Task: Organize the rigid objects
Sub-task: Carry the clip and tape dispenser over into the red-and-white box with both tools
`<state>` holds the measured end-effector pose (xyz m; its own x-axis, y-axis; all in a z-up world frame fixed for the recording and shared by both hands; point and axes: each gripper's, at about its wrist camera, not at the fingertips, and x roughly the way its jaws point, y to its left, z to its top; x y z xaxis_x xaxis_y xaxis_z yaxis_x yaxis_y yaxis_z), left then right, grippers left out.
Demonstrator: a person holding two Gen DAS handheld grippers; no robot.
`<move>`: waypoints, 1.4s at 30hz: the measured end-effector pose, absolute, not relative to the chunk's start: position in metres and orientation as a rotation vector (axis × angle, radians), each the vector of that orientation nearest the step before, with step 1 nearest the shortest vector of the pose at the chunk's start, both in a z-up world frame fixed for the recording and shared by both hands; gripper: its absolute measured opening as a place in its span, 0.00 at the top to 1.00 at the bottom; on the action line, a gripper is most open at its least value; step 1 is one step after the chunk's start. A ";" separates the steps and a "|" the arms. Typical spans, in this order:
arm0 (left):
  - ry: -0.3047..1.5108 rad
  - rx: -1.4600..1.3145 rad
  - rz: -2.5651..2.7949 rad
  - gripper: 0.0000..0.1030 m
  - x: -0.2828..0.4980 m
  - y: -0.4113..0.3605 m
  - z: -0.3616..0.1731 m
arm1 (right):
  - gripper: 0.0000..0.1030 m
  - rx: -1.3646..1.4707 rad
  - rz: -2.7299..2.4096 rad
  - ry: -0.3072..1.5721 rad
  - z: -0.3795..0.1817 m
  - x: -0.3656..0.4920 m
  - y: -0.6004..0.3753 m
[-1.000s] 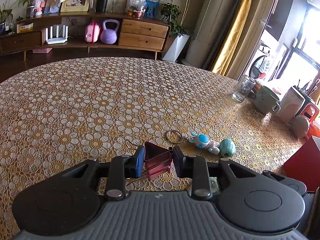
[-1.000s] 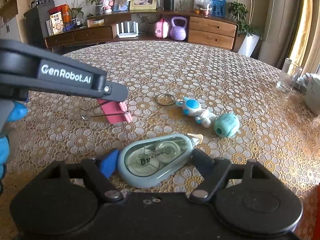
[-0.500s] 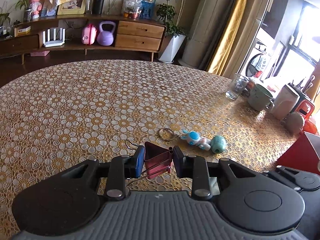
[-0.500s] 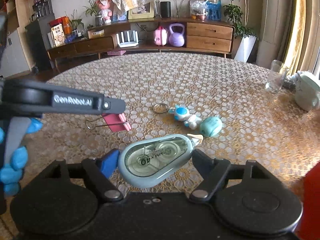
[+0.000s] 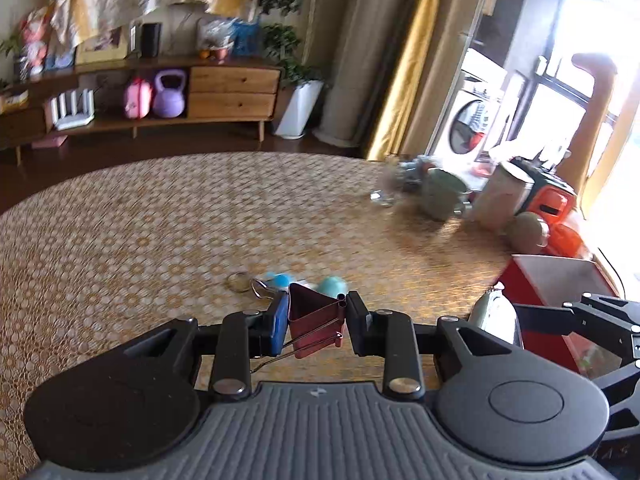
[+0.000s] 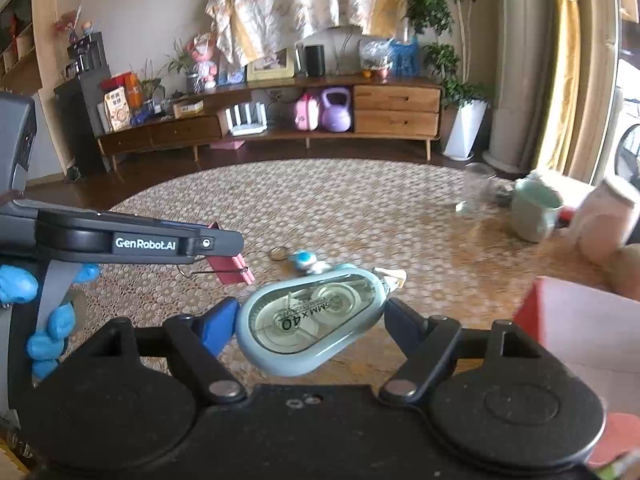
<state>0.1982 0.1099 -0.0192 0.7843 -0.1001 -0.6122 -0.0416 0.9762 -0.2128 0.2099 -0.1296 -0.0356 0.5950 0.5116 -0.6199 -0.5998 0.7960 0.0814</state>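
We see the left gripper point(image 5: 316, 322) angled down over the table point(image 5: 140, 220), jaws clamped tight on a red binder clip point(image 5: 314, 320), a blue-gloved hand point(image 6: 48, 320) on its handle. The right gripper point(image 6: 310, 320), tilted down alike, is closed wide on a correction tape dispenser point(image 6: 316, 316); a red box point(image 6: 580, 320) sits just right of it, a toy keychain point(image 6: 304, 260) lies ahead of both

Both grippers have lifted away from the lace-covered table point(image 5: 160, 216). The left gripper point(image 5: 316, 320) carries the pink binder clip point(image 5: 314, 322) higher above the table than before, and the right gripper point(image 6: 310, 318) carries the correction tape dispenser point(image 6: 310, 316) up too. The keyring toy point(image 6: 304, 260) on the table now looks smaller and farther off. The red box point(image 5: 560, 280) beside the table's right edge has come further into both views.
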 end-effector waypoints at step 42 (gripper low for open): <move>0.789 0.045 -0.347 0.71 0.256 -0.197 -0.033 | 0.24 -0.068 0.309 0.708 -0.066 0.211 -0.396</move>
